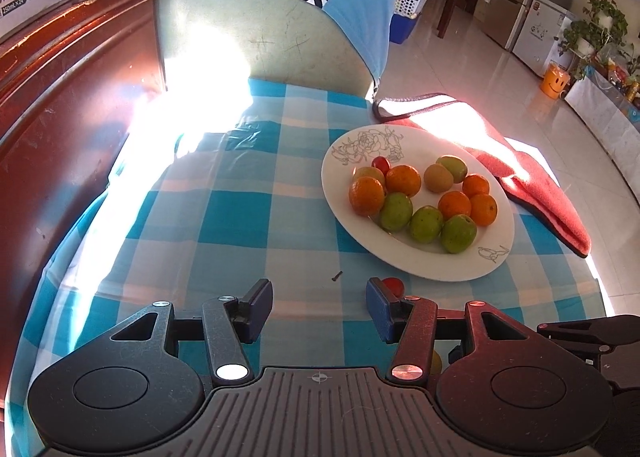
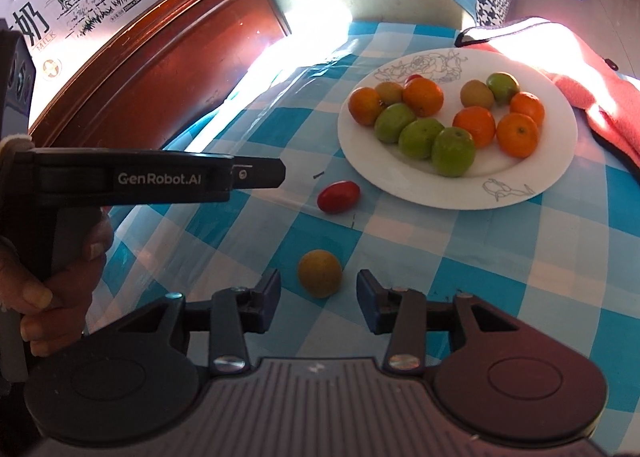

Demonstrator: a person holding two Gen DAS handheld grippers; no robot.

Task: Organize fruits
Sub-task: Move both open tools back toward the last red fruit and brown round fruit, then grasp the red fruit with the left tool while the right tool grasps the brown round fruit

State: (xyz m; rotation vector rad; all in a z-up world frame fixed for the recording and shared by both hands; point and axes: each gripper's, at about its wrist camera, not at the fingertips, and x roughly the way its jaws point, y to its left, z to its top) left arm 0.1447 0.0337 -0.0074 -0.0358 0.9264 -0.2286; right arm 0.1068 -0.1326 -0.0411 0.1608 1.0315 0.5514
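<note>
Brownish fruit [image 2: 320,273] on checked cloth [image 2: 460,277] before parted right gripper [image 2: 318,299].

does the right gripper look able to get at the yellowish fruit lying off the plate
Probably yes. The right gripper is open and empty, and the yellowish fruit lies just ahead of the gap on bare tablecloth, with nothing between them.

Glossy ceramic plate [image 2: 560,161] on checked cloth [image 2: 500,257]; polished wood headboard [image 2: 168,69].
</note>
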